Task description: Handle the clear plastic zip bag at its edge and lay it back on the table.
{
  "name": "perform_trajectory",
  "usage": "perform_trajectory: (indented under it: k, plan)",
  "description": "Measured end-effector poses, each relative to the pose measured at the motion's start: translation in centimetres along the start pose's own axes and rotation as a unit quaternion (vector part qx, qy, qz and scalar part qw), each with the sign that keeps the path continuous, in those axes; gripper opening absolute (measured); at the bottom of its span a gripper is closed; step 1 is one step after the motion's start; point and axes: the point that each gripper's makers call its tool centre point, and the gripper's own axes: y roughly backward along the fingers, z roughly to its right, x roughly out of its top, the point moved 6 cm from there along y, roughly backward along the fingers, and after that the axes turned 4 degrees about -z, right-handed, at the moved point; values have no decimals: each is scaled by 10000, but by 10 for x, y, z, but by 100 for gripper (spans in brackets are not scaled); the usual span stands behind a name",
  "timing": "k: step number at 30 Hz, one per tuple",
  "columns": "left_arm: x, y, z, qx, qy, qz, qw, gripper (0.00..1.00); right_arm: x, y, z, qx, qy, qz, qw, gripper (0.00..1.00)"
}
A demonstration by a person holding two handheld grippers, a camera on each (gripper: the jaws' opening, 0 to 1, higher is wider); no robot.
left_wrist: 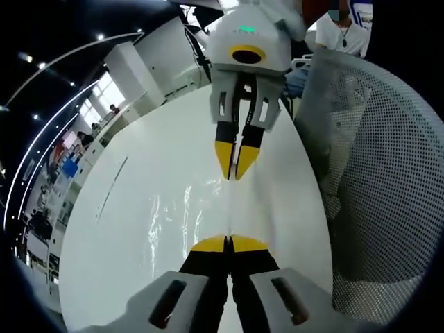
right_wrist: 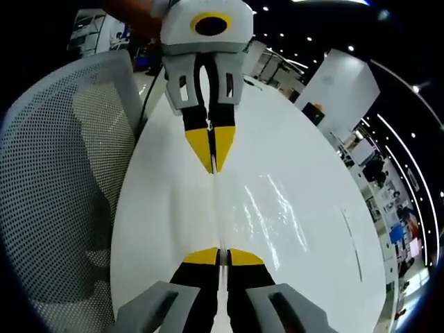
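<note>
The clear plastic zip bag [left_wrist: 177, 215] shows as a glinting, wrinkled film over the white table [left_wrist: 139, 146]. One edge of it runs as a thin line between the two grippers. My left gripper [left_wrist: 227, 243] is shut on that edge at the near end. Facing it, my right gripper [left_wrist: 236, 175] is shut on the far end. In the right gripper view the bag [right_wrist: 274, 208] spreads to the right of the same line. There my right gripper [right_wrist: 222, 255] pinches it below and the left gripper [right_wrist: 213, 165] above. Whether the bag's loose side touches the table [right_wrist: 319, 146] I cannot tell.
A grey mesh chair [left_wrist: 374, 173] stands close beside the table's edge, also seen as the chair [right_wrist: 62, 173] in the right gripper view. A person in a white shirt [left_wrist: 343, 31] stands behind it. Desks and partitions [left_wrist: 62, 159] lie beyond the table's far side.
</note>
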Motion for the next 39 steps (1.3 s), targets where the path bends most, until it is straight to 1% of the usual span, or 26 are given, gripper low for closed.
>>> perform_trajectory:
  k: [7,17,26,35,36,37,39]
  plan:
    - [-2,2,-1,9,24,-4,10000,0,-6,2,-2,-32,-52,-36,10000,0]
    - [-3,5,-1,29,175,1,9998,0,-11,5,-4,-45,-146,-54,9999,0]
    - [-6,5,-1,47,280,-11,9996,0,-15,6,-2,-63,-143,-89,9998,0]
    - [-8,7,-3,76,310,-23,9995,0,-18,7,-1,-90,-169,-144,9997,0]
    - [-8,9,-3,72,330,26,9994,0,-20,8,-1,-93,-181,-137,9997,0]
    - [-8,10,-3,75,342,15,9994,0,-19,9,-1,-83,-247,-84,9996,0]
    - [-7,9,-2,80,280,13,9996,0,-19,8,-2,-74,-183,-121,9997,0]
